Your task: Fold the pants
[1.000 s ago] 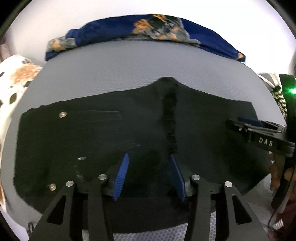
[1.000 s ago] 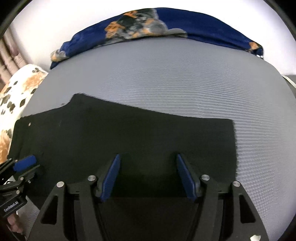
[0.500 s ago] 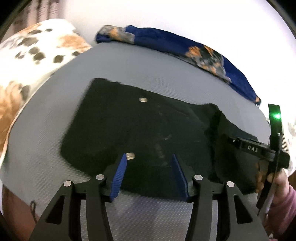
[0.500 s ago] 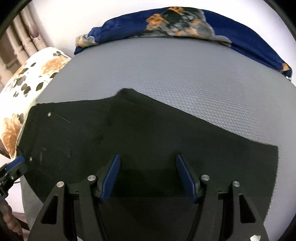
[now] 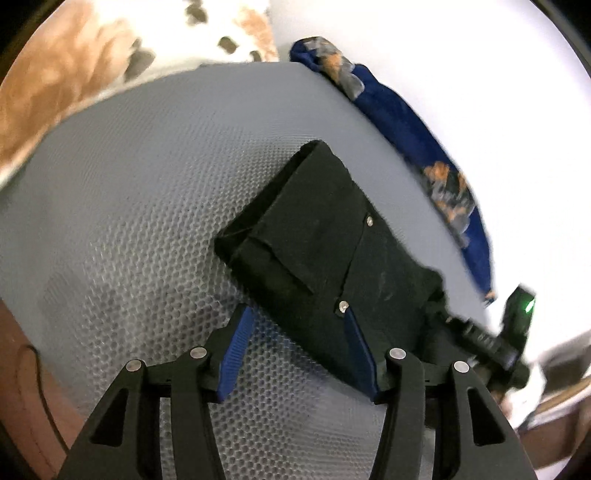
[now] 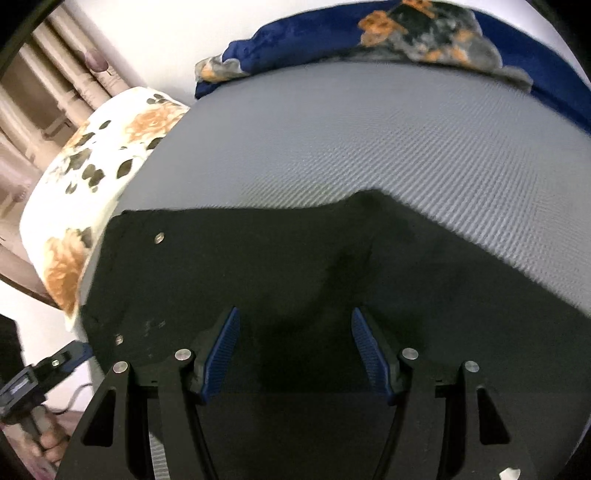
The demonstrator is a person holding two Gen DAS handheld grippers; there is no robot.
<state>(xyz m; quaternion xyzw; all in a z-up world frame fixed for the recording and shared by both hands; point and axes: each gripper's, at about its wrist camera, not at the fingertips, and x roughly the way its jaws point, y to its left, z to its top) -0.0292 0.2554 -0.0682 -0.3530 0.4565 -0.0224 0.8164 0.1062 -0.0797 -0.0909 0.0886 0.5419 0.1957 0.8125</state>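
Note:
Black pants [image 5: 332, 251] lie flat on a grey mesh mattress [image 5: 147, 206], their waistband end with silver rivets nearest my left side. My left gripper [image 5: 299, 332] is open and empty, its right finger at the pants' near edge by a rivet, its left finger over bare mattress. In the right wrist view the pants [image 6: 295, 266] spread wide across the lower half. My right gripper [image 6: 295, 343] is open and empty, low over the dark cloth. Each gripper shows at the edge of the other's view.
A blue floral blanket [image 6: 406, 33] lies bunched along the mattress's far edge by a white wall. A white and orange floral pillow [image 6: 96, 173] sits at the left end. Curtains [image 6: 44, 92] hang beyond it.
My left gripper has swung left and pulled back off the pants toward their waistband end. My right gripper has shifted left along the pants. Both stayed open.

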